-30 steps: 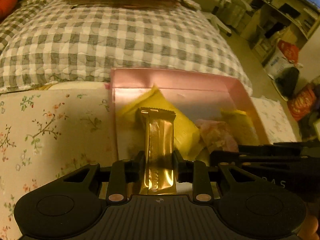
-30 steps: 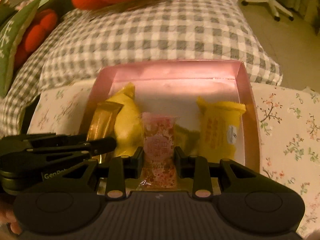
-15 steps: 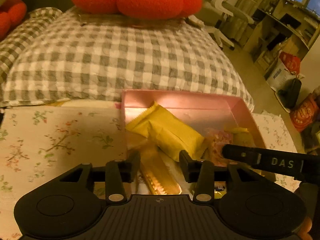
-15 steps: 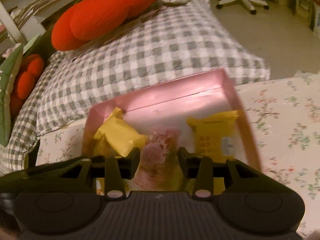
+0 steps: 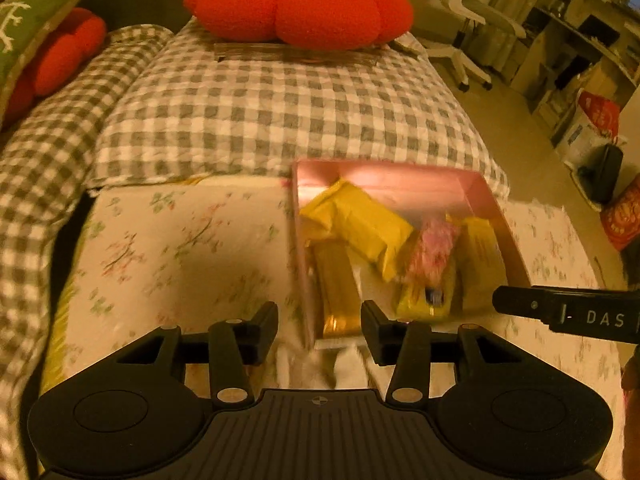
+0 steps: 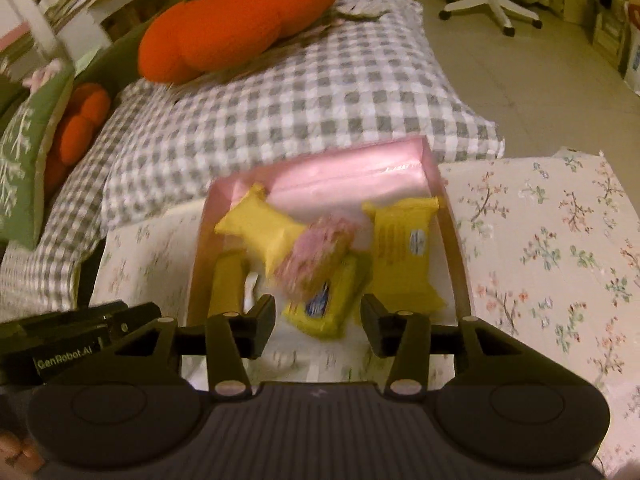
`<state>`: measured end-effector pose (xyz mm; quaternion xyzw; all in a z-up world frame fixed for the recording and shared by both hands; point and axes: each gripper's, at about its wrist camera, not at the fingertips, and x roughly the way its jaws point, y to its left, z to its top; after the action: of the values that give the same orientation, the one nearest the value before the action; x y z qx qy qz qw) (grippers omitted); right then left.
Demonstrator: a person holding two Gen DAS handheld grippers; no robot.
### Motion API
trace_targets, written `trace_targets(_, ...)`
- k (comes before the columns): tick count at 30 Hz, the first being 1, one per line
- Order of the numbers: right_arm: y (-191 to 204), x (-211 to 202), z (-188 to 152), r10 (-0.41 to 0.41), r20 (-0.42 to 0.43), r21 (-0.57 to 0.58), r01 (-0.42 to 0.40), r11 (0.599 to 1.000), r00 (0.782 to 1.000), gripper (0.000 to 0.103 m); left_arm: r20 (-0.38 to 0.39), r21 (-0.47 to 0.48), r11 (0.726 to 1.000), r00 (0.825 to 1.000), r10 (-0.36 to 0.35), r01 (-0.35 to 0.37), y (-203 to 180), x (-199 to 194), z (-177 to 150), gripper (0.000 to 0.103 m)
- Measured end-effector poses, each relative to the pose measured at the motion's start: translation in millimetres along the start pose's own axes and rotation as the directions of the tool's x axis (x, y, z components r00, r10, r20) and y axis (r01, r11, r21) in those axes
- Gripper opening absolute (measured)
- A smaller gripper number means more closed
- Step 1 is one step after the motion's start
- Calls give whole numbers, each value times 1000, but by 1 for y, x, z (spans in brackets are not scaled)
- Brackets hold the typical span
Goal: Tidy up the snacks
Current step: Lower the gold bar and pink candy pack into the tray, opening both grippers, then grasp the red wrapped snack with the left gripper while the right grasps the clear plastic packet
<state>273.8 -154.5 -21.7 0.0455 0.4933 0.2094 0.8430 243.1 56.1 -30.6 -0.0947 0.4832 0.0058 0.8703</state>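
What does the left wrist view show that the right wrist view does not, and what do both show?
Only the left wrist view shows the red bag and the dark bag on the floor.

Only the right wrist view shows the blue label on the yellow packet and the yellow packet with a blue print.

Both show the pink box, the gold bar, the pink snack and the orange pumpkin cushion.

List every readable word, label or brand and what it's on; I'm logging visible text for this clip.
"DAS" on the right gripper, side view.
"GenRobot.AI" on the left gripper, side view.
Blue label on the lower yellow packet: blurred, unreadable.
Round sticker and print on the right yellow packet: too small to read.
Pink packet and gold bar: no legible text.
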Motion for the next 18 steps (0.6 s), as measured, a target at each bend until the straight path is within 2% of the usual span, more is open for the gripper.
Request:
trace_targets(5, 12, -15, -26, -26, -58, -57, 23, 998, 998, 52, -35, 7, 1000, 999, 15, -15, -2, -26, -31, 48)
trace_targets(13, 24, -42, -72, 4, -128, -59, -12, 998, 992, 56, -83, -14, 1000, 996, 14, -15, 1, -56, -86, 48)
trace_targets(18, 32, -53, -101, 21, -153, -86, -34, 996, 988, 59, -101, -5, 1000, 995, 1, -1, 2, -68, -115, 54)
